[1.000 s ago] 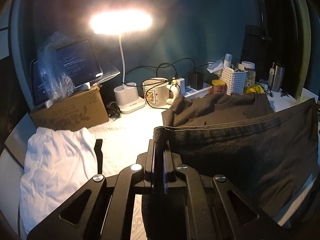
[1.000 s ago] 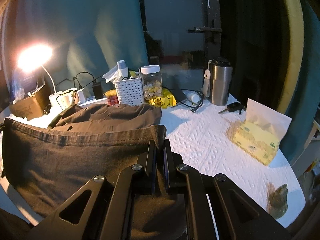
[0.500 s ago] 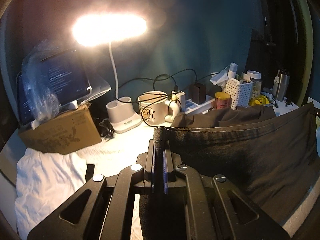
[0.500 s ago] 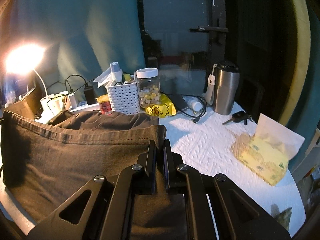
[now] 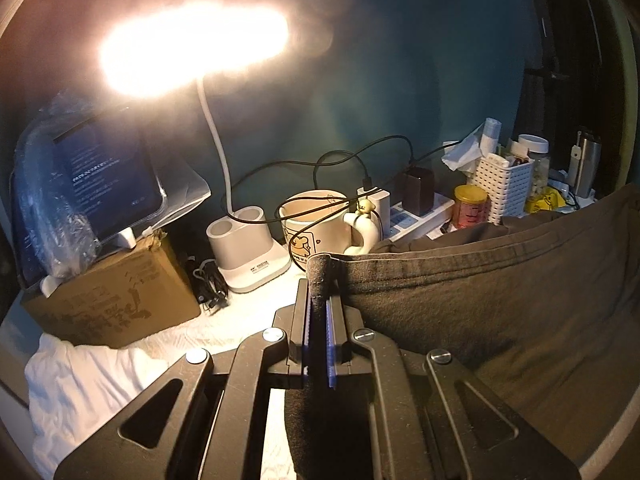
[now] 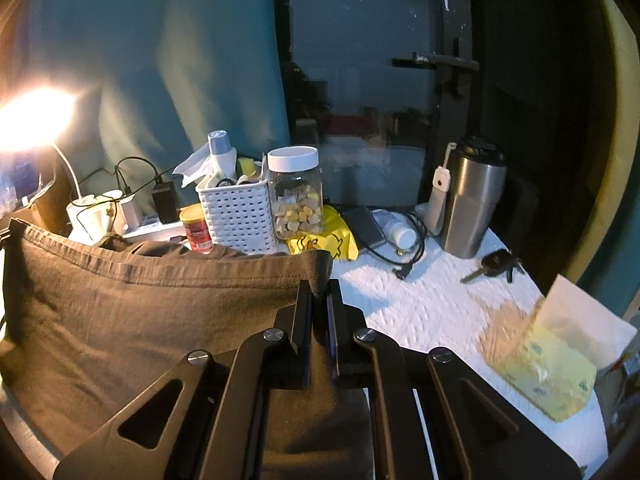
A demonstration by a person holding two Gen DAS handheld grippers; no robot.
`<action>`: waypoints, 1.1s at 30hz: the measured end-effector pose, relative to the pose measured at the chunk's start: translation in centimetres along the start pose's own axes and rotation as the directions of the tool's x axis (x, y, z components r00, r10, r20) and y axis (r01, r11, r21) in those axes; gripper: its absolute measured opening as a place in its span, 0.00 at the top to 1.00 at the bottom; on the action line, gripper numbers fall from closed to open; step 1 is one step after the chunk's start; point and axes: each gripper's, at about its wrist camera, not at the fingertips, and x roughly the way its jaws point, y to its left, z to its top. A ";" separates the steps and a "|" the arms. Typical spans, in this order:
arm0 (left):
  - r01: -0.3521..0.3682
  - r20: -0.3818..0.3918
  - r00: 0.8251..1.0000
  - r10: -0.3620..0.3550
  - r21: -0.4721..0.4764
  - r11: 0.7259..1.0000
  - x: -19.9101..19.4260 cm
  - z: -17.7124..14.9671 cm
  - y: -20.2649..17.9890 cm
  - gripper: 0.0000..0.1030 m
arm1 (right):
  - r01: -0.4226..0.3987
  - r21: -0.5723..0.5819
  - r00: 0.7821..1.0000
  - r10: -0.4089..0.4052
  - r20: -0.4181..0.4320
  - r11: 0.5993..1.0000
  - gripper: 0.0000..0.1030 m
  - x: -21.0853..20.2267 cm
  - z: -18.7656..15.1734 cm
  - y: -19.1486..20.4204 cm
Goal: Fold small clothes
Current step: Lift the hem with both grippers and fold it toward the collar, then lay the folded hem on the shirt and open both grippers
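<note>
A dark grey garment point(image 5: 480, 312) hangs stretched between my two grippers, its hemmed edge held up over the white-covered table. My left gripper point(image 5: 318, 284) is shut on the garment's left corner. My right gripper point(image 6: 319, 284) is shut on its right corner, with the cloth point(image 6: 140, 308) spreading away to the left. The far part of the garment point(image 6: 160, 249) lies bunched on the table behind the raised edge. A white garment point(image 5: 92, 384) lies crumpled at the lower left of the left wrist view.
Along the back stand a lit desk lamp point(image 5: 192, 44), a tablet on a cardboard box point(image 5: 112, 300), a mug point(image 5: 316, 228), a power strip with chargers point(image 5: 416, 208), a white basket point(image 6: 236, 216), a jar point(image 6: 296, 196) and a steel tumbler point(image 6: 472, 208). Keys point(image 6: 496, 268) and a tissue pack point(image 6: 548, 368) lie to the right.
Both grippers have carried the raised hem forward toward the back of the table. The lamp, mug and basket look nearer, and less of the white garment shows.
</note>
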 end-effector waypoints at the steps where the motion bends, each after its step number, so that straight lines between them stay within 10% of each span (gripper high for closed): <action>1: -0.001 -0.001 1.000 0.001 0.000 1.000 0.3 0.1 0.0 0.95 | 0.001 -0.002 1.000 -0.001 0.001 1.000 0.92 0.3 0.2 0.0; 22: -0.037 0.056 0.998 0.035 0.033 0.999 6.4 4.7 1.1 0.95 | 0.003 -0.041 1.000 -0.002 0.026 0.999 0.92 7.8 5.2 -0.7; 33: -0.018 -0.082 0.996 0.022 0.053 0.998 11.5 2.3 0.7 0.95 | 0.062 -0.043 0.995 -0.065 -0.072 0.997 0.92 12.9 3.1 -1.2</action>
